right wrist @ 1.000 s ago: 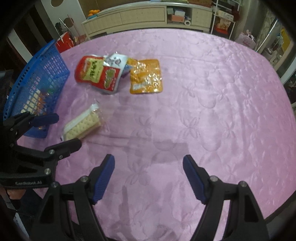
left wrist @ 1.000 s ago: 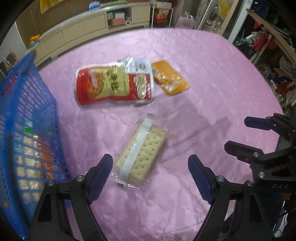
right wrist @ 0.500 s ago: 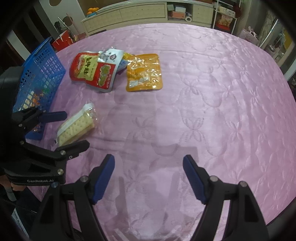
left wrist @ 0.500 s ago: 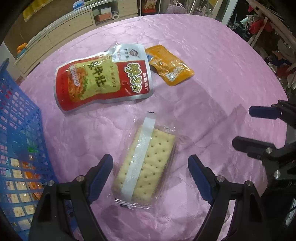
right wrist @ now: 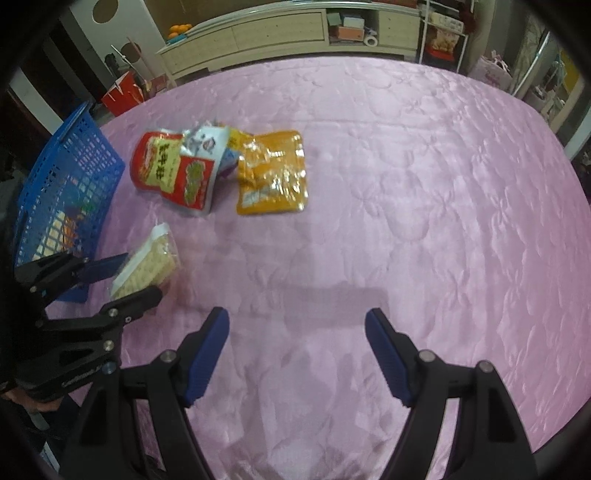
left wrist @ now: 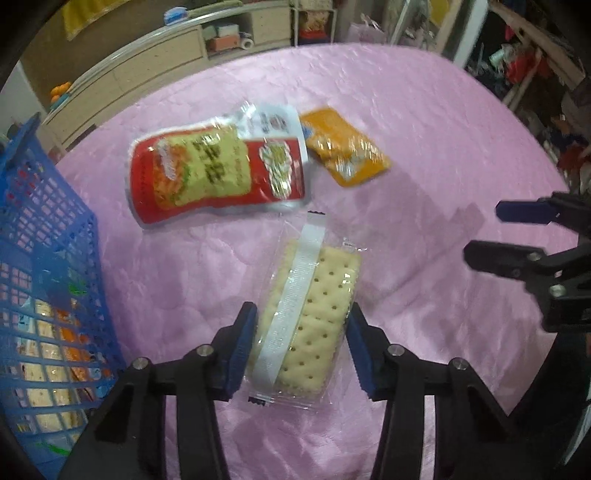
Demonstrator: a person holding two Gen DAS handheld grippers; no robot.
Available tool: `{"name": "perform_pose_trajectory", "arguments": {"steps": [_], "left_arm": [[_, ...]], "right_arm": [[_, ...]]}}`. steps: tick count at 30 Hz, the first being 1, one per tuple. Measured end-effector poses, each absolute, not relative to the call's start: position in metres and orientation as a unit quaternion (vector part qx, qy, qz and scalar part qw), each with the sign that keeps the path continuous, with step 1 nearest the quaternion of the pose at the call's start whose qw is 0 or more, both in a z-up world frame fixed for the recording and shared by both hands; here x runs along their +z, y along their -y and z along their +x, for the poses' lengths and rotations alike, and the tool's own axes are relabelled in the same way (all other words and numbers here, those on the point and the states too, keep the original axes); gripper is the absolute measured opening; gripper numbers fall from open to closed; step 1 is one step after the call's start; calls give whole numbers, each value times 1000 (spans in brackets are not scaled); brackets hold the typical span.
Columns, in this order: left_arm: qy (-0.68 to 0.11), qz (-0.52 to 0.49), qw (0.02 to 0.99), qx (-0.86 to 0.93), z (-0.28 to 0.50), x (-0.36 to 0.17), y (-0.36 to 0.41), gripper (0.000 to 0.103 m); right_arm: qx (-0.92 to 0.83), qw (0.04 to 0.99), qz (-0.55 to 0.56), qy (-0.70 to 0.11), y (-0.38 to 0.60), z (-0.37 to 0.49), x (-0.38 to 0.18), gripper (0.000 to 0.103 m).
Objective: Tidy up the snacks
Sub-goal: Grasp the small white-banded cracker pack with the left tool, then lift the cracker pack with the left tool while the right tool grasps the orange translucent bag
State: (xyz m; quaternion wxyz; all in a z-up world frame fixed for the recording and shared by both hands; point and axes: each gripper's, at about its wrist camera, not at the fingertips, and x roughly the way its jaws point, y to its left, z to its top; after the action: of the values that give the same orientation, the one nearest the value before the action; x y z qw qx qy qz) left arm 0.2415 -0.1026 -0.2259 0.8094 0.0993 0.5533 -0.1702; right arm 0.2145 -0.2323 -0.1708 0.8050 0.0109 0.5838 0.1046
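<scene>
A clear-wrapped cracker pack [left wrist: 317,306] lies on the pink tablecloth [left wrist: 406,110] between the blue pads of my left gripper [left wrist: 301,343]. Its jaws are closing, and both pads touch the wrapper's long sides. In the right wrist view the same cracker pack [right wrist: 147,269] sits in the left gripper [right wrist: 138,277] beside the blue basket [right wrist: 70,166]. My right gripper [right wrist: 297,332] hangs open over bare cloth with nothing between its fingers. A red snack bag [left wrist: 207,177], a white-and-blue packet [left wrist: 273,118] half under it, and an orange packet [left wrist: 347,155] lie further back.
The blue basket [left wrist: 44,229] at the left holds several wrapped snacks. The right gripper [left wrist: 498,234] stands at the right edge of the left wrist view. Cabinets and shelves [right wrist: 295,29] line the room beyond the table's far edge.
The left gripper has come in over the cracker pack and its jaws have narrowed from wide apart to touching the pack's sides. The right gripper has drifted slightly and stays open.
</scene>
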Motion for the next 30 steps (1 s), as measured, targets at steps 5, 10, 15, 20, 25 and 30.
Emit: {"name": "perform_pose_trajectory", "arguments": {"steps": [5,10,15,20,25,30], "left_arm": [[-530,79,833,-135,248,-205,94,46],[-513,60,852,-92,266,-194,83,46],[-506,41,859,-68,281,-194,75,46],[-510,23,858,-62,297,-200,80,46],[-517,14,854,-59,302,-201,76,46],[-521,9,851,-60,303,-201,76,46]], "right_arm": [[111,809,1,-578,224,242,-165,80],[95,815,-17,-572,216,271,-172,80],[105,803,-12,-587,206,298,-192,80],[114,802,-12,-587,195,316,-202,82],[134,799,-39,-585,177,328,-205,82],[140,807,-103,-564,158,323,-206,61]]}}
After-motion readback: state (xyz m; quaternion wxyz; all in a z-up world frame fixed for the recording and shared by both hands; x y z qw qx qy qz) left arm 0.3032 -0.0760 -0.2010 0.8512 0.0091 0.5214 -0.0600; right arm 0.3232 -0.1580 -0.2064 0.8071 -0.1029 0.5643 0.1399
